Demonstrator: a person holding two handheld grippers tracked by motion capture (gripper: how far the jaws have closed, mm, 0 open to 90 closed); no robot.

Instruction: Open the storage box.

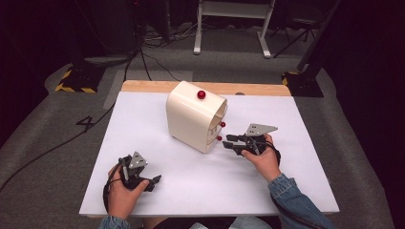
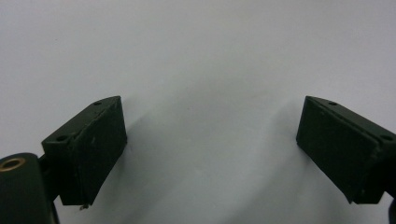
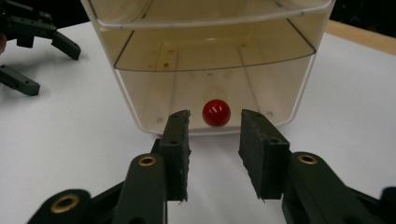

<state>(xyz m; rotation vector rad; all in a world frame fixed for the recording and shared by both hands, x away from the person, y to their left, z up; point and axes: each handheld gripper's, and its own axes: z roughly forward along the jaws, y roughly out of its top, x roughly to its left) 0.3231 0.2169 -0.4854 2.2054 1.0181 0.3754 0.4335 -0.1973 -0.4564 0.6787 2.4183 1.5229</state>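
I sit at a white table (image 1: 286, 191) with a black two-jaw gripper in each hand. A cream, round-topped drawer cabinet (image 1: 193, 117) stands near the table's middle, toward twelve o'clock from me, turned so its front faces my right side. It has a red ball knob on top (image 1: 201, 94) and two more on its front.

My right gripper (image 1: 228, 141) lies at about one o'clock from me, level, pointing toward nine o'clock at the cabinet's front. In the right gripper view, the lower red knob (image 3: 216, 113) sits straight ahead at twelve o'clock, framed in the gap between my two fingers (image 3: 176, 144). They stand a narrow gap apart, just short of the knob, not touching it and gripping nothing. The clear drawer fronts rise behind it.

My left gripper (image 1: 152, 182) rests near the table's near edge at about eleven o'clock, well apart from the cabinet. Its jaws are spread wide and empty over bare white surface.
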